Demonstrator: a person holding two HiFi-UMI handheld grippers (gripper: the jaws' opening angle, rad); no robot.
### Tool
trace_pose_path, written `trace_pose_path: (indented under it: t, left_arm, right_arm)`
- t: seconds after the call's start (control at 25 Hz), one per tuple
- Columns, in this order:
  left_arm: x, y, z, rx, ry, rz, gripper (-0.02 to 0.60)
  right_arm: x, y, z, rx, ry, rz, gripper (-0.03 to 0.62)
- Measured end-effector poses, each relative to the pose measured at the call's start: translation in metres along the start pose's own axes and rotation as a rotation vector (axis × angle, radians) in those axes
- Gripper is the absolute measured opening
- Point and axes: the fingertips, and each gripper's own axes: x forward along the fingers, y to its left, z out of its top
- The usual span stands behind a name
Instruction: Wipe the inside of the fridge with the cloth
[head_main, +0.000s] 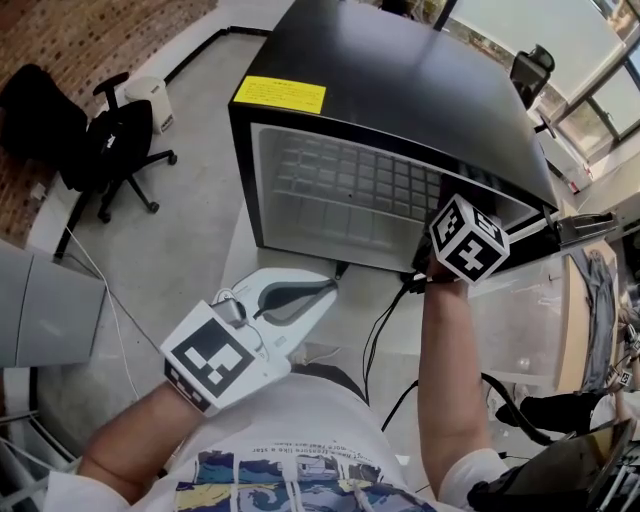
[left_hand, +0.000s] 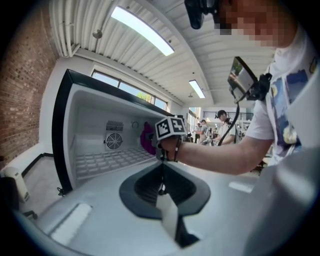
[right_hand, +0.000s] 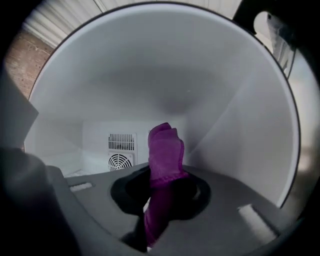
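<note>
Floor: grey concrete (head_main: 190, 200) lay open left of the fridge (head_main: 400, 90).
Right gripper (right_hand: 161, 187): jaws clamped on the purple cloth (right_hand: 165, 150), inside the fridge near its right wall (right_hand: 240, 130).
Beyond: fan grille (right_hand: 120, 161) sat well behind, with white cavity all round.
Left gripper (head_main: 330, 290): jaws together, empty, outside the front edge.

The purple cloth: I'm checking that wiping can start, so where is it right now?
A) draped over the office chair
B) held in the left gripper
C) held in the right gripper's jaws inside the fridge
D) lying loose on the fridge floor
C: the right gripper view shows the purple cloth clamped between the jaws of the right gripper, with the white walls of the fridge all around.
</note>
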Motion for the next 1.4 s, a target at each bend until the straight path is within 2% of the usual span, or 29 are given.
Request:
trace_pose_path:
  t: [0.12, 0.44, 0.72, 1.08, 1.4]
  left_arm:
    - [0.004, 0.003, 0.007, -0.049, -0.007, 0.007, 0.005]
    - [0.015, 0.000, 0.014, 0.012, -0.013, -0.024, 0.005]
    - [0.009, -0.004, 0.015, -0.008, -0.022, -0.035, 0.005]
    - [-0.001, -0.004, 0.008, -0.025, -0.012, -0.007, 0.005]
    - [-0.003, 0.004, 0.014, -0.020, -0.024, 0.045, 0.005]
  right_arm:
    - [0.013, 0.003, -0.003, -0.021, 0.000, 0.022, 0.057]
    - [0.034, 0.013, -0.001, -0.061, -0.005, 0.046, 0.057]
    - [0.044, 0.014, -0.011, -0.024, 0.027, 0.065, 0.057]
    - [0.060, 0.007, -0.005, -0.021, 0.026, 0.029, 0.057]
    - [0.082, 0.020, -0.014, -0.015, 0.081, 0.091, 0.057]
